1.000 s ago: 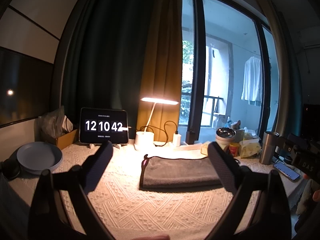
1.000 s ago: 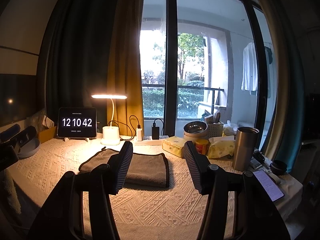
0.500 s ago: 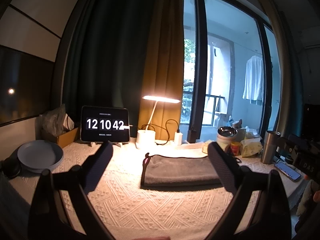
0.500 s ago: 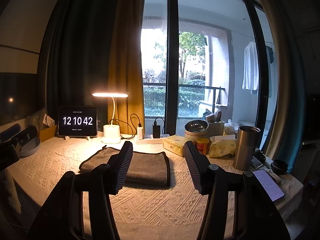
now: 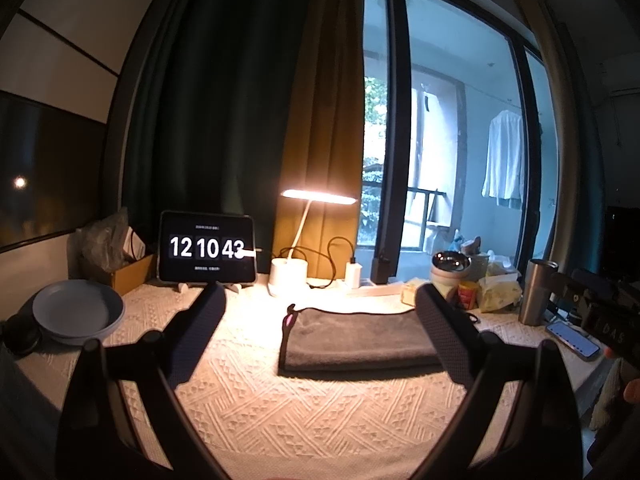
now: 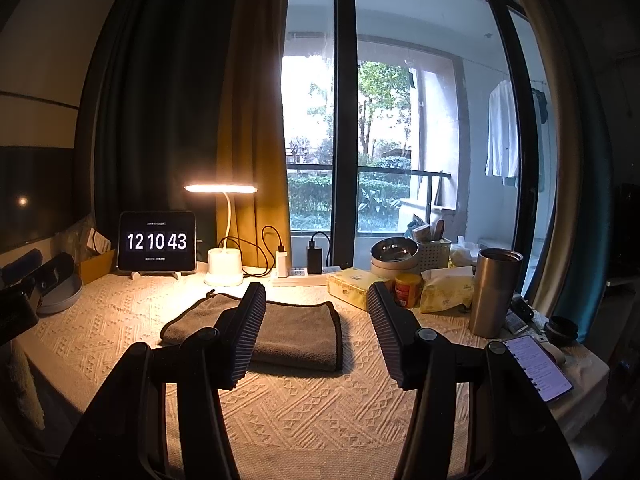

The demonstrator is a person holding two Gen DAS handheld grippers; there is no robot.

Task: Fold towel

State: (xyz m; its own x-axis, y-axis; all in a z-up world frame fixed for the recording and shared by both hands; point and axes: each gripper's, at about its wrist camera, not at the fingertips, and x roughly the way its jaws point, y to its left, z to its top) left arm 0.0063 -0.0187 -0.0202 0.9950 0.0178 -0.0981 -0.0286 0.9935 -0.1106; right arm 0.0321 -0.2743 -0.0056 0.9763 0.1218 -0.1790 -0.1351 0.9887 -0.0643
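Observation:
A grey towel point(image 5: 356, 338) lies folded flat on the cream patterned tablecloth point(image 5: 304, 408), in the middle of the table. It also shows in the right wrist view point(image 6: 296, 328). My left gripper point(image 5: 320, 336) is open and empty, held above the table in front of the towel, apart from it. My right gripper point(image 6: 316, 332) is open and empty, also in front of the towel; its left finger point(image 6: 244, 328) hides part of the cloth. The right gripper's body shows at the right edge of the left wrist view point(image 5: 600, 316).
A lit desk lamp point(image 5: 290, 268), a tablet clock point(image 5: 206, 248) and a power strip point(image 6: 304, 274) stand at the back. A grey plate point(image 5: 76, 312) lies left. A steel tumbler point(image 6: 494, 292), phone point(image 6: 536, 368), tissue packs point(image 6: 446, 292), bowl point(image 6: 394, 254) and can point(image 6: 408, 290) stand right.
Both grippers stay open and nearly still, with only a slight camera drift. The towel has not moved. The clock has ticked from 12:10:42 to 12:10:43.

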